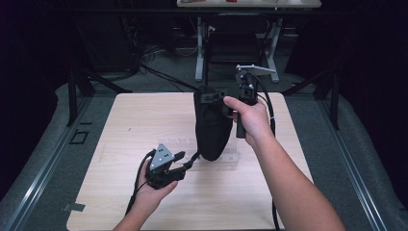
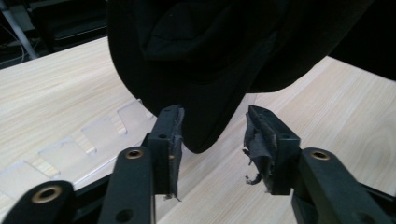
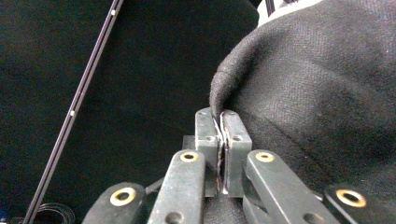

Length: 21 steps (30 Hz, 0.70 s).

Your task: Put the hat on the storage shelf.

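The right gripper (image 1: 226, 98) is clenched on the top edge of a black cloth (image 1: 211, 127), which hangs limp above the worktop (image 1: 134, 120) (soft and light, likely to sag and swing). The left gripper (image 2: 212, 135) stands released around its lowest tip; that hanging corner looks the best hold.

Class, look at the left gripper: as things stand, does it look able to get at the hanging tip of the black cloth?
Probably yes: the black cloth hangs with its tip between the left gripper's parted jaws, nothing blocking.
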{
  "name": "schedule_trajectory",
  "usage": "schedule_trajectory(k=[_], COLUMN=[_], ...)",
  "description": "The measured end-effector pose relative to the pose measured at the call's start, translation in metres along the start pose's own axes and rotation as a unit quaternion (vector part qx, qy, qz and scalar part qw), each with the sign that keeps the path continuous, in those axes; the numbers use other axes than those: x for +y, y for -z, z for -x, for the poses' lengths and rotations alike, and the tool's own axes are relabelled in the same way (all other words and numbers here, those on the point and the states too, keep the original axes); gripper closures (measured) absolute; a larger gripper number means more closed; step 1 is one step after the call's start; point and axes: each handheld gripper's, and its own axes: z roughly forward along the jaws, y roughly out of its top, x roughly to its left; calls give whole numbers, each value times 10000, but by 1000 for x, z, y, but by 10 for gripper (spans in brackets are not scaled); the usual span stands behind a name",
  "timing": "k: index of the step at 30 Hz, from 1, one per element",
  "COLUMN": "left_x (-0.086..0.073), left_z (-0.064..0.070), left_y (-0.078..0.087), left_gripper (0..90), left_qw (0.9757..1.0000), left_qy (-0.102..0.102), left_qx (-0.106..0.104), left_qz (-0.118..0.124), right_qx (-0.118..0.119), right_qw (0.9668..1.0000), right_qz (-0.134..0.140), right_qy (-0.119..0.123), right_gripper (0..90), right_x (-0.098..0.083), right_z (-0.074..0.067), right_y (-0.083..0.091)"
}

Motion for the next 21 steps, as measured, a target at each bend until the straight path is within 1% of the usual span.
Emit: schedule_trajectory(k=[4, 6, 8, 11, 14, 15, 21], left_x=[2, 3, 3, 3, 2, 2, 2], left_z=[3, 4, 6, 7, 8, 9, 10], left_y=[-5, -8, -10, -12, -14, -14, -14], left_gripper=[614, 643, 669, 729, 786, 792, 812], left_qw=[10000, 10000, 9999, 9997, 9996, 9995, 9990], left_qy=[-69, -69, -130, -176, -225, -274, -398], left_qx=[11, 14, 60, 110, 114, 137, 179], left_qz=[-40, -61, -73, -102, -121, -115, -140], right_qx=[12, 16, 31, 34, 46, 45, 28], right_qw=[10000, 10000, 10000, 10000, 10000, 10000, 10000], right_qz=[-11, 9, 9, -12, -26, -30, -46], right_qy=[9, -4, -10, 5, 12, 11, 21], right_gripper=[877, 877, 877, 877, 877, 876, 876], right_x=[0, 0, 0, -1, -1, -1, -1], right_z=[0, 0, 0, 0, 1, 1, 1], right_y=[-1, -1, -1, -2, -1, -1, 0])
